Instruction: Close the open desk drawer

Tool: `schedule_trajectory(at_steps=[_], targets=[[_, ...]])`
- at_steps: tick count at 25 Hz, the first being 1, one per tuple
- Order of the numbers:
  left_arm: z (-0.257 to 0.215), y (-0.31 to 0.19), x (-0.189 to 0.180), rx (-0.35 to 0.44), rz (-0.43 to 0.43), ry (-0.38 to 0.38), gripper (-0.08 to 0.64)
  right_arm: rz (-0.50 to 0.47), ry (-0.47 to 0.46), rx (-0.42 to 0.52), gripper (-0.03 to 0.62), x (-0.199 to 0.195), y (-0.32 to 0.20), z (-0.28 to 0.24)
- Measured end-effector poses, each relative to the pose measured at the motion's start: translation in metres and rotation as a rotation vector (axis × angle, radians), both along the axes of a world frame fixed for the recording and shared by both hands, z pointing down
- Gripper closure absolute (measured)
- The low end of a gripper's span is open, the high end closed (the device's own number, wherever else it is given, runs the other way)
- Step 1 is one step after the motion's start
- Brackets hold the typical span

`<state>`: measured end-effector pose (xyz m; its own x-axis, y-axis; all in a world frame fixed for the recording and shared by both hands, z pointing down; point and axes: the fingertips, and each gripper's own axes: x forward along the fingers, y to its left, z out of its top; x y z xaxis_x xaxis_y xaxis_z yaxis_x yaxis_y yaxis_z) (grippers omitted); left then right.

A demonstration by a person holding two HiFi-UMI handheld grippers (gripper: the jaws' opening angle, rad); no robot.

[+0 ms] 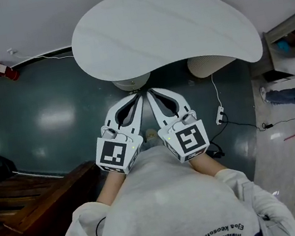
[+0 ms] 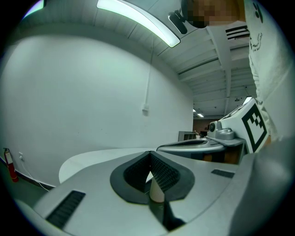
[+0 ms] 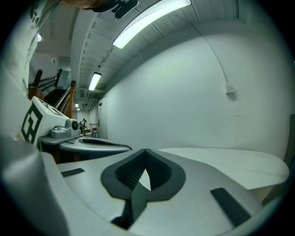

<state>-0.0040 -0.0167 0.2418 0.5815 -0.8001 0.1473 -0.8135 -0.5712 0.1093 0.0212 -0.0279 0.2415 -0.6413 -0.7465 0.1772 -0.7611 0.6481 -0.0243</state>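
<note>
- Two tools, the left gripper and the right gripper, hung side by side just short of the white desk top, their tips almost touching.
- Both had their jaws pressed together on nothing.
- I could not tell from any view where the drawer sat relative to that desk top.

The head view looks steeply down from above the person, past a grey sweatshirt, onto the left gripper, the right gripper, the white table top and the dark floor. Each gripper view sits low and close behind its own jaws, facing roughly level across the table top toward a white wall. The left gripper view catches the right gripper at its right side, and the right gripper view catches the left gripper at its left side. All three views share the table top
</note>
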Motion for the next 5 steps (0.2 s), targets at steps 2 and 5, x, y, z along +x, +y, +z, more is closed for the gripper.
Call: schedule_trajectory(at_steps=[2,5], targets=[[0.0004,0.0019,0.0009,-0.002,0.000,-0.001,0.551,-0.004,0.002,-0.001,0.577,0.0002,0.0020,0.0005],[0.0026,0.0059,0.0034,-0.008,0.002,0.000,0.551,-0.005,0.005,-0.003,0.577,0.0013,0.0053,0.0022]])
